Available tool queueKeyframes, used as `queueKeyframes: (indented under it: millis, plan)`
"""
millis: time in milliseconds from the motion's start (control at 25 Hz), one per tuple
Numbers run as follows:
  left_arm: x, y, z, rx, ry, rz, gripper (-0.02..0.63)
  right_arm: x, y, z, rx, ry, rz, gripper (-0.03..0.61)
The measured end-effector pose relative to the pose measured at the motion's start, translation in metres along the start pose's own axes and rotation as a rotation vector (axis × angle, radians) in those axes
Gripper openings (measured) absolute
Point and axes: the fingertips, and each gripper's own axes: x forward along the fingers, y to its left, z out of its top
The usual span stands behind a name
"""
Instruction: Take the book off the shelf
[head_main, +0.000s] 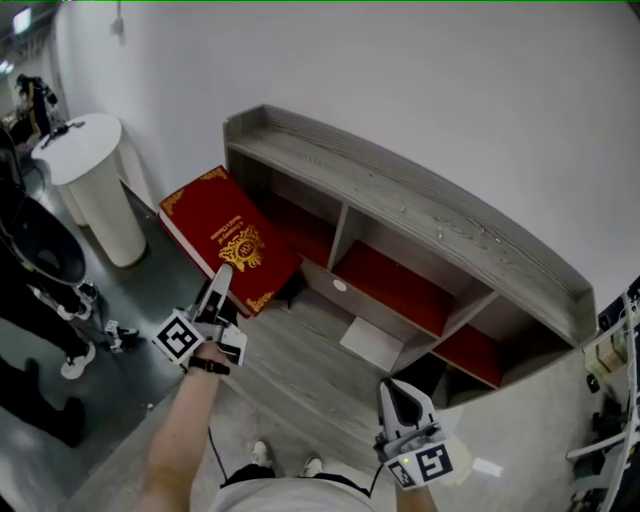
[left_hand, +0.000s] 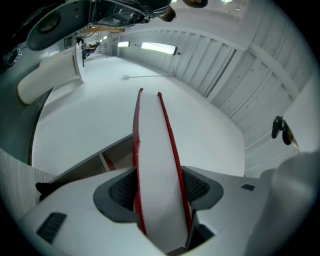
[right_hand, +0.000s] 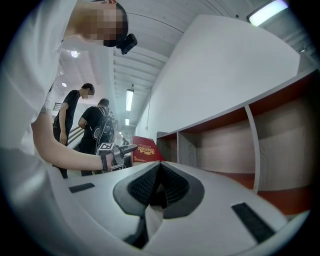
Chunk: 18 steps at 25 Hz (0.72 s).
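A large red book (head_main: 225, 238) with a gold emblem is out of the grey wooden shelf (head_main: 420, 215), tilted in the air beside its left end. My left gripper (head_main: 222, 282) is shut on its lower edge. In the left gripper view the book's white page edge (left_hand: 155, 150), framed by red covers, runs up between the pads of that gripper (left_hand: 159, 189). My right gripper (head_main: 392, 392) hangs low before the shelf, shut with nothing in it (right_hand: 159, 187). The right gripper view also shows the book (right_hand: 145, 150) and the shelf (right_hand: 250, 135).
The shelf's compartments have red floors. A white sheet (head_main: 370, 342) lies on the floor before the middle compartment. A white round pedestal table (head_main: 90, 165) stands at the left, with people (right_hand: 92, 130) near it. A cart (head_main: 615, 390) is at the right edge.
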Motion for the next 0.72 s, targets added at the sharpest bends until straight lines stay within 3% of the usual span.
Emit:
queueKeyframes:
  millis: [160,440,720]
  plan:
    - [-0.019,-0.009,0.012,0.160,-0.009,0.044,0.261,0.001,0.000,0.001,-0.004,-0.001,0.010,0.021]
    - [-0.034,-0.048,0.038,0.445,-0.017,0.031,0.261,0.008,-0.005,0.007,-0.013,-0.016,0.008,0.021]
    - [-0.055,-0.072,0.050,0.612,-0.010,0.026,0.259,0.010,-0.017,0.011,-0.022,-0.024,-0.019,0.021]
